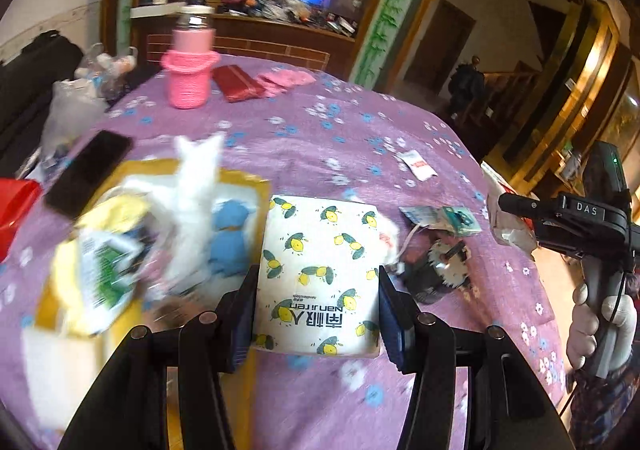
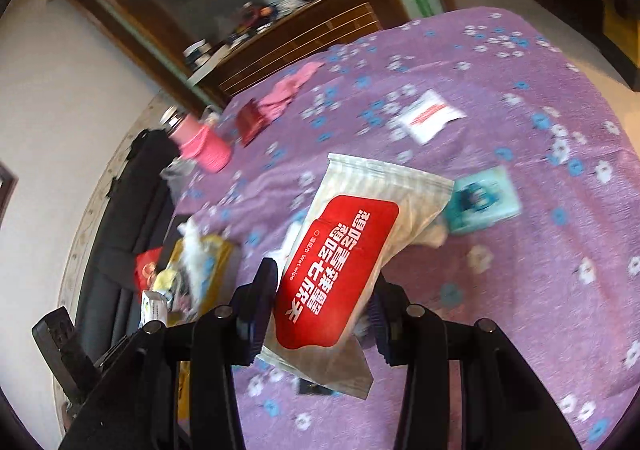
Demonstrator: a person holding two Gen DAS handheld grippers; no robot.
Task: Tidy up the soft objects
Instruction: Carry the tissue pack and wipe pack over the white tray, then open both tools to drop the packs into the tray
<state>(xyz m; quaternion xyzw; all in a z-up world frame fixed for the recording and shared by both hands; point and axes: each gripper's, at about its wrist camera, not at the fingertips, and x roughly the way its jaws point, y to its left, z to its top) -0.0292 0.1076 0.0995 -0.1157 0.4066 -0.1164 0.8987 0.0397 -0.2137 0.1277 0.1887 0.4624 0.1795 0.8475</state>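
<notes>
The left gripper (image 1: pixel 318 290) clasped a tissue pack (image 1: pixel 320 274) between its fingers, the pack's long axis pointing away along them. The right gripper (image 2: pixel 322 302) gripped a wipes pack (image 2: pixel 344 270) above the purple surface (image 2: pixel 520 290), its length tilting up-right.

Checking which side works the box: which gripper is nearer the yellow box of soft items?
Left. The left gripper, clamping a lemon-print tissue pack, sits right beside the yellow box. The right gripper, holding a wet wipes pack, is farther off.
</notes>
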